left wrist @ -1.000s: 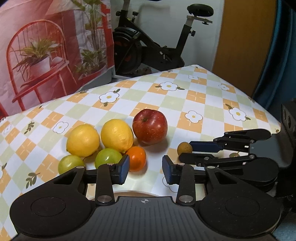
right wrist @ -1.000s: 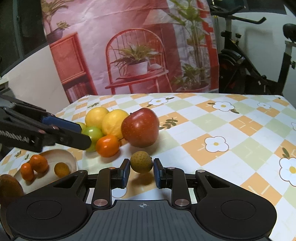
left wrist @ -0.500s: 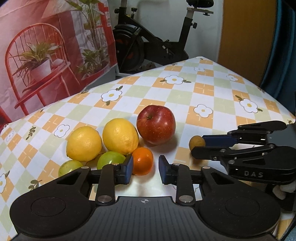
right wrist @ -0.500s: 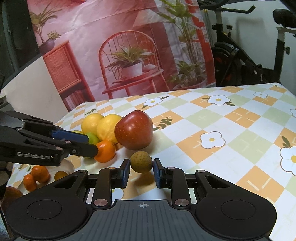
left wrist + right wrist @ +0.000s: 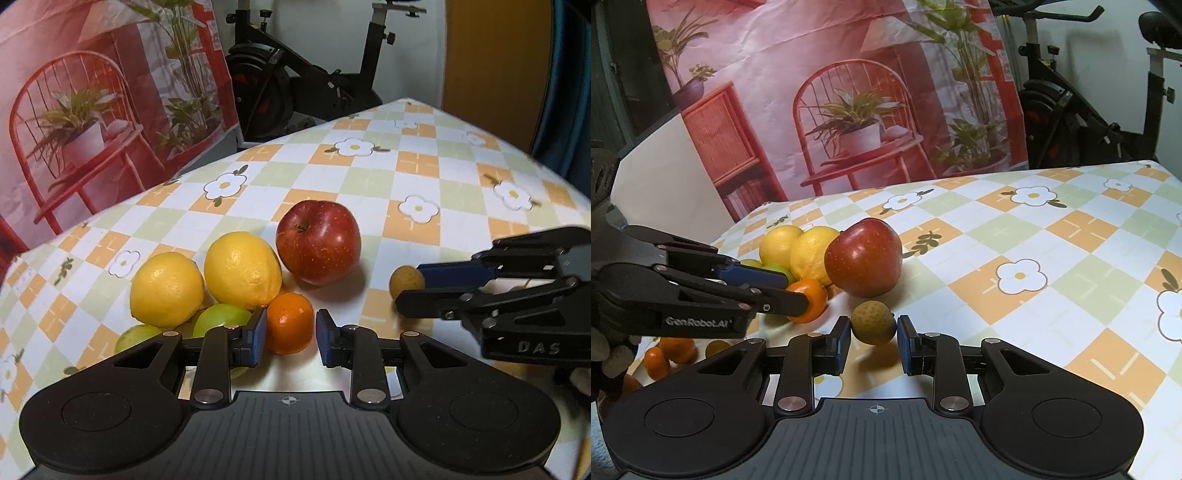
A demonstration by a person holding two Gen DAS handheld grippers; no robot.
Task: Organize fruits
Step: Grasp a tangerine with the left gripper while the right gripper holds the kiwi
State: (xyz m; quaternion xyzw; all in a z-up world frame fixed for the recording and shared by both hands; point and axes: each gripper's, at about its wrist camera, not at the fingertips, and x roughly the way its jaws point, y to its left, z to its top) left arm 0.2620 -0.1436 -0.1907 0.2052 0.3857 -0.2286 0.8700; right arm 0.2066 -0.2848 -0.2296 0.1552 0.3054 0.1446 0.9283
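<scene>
My left gripper [image 5: 288, 332] is shut on a small orange [image 5: 290, 321], which rests on the table at the front of the fruit pile. The right wrist view shows the same gripper [image 5: 798, 291] reaching in from the left around that orange [image 5: 812, 299]. My right gripper [image 5: 873, 339] is shut on a small round tan fruit [image 5: 873, 321], held just above the cloth with its shadow beneath. Behind them sit a red apple [image 5: 318, 245], two lemons [image 5: 242, 269] [image 5: 166, 288] and two green fruits [image 5: 219, 319], partly hidden by my left fingers.
The table wears a checked flower tablecloth [image 5: 406, 177] and drops off at the far and right edges. Several small oranges [image 5: 677, 349] lie low on the left under my left gripper. An exercise bike [image 5: 306, 85] and a printed backdrop [image 5: 92, 110] stand behind the table.
My left gripper moved forward and down onto the small orange, and its jaws closed on it. The right gripper kept its hold on the tan fruit without moving.
</scene>
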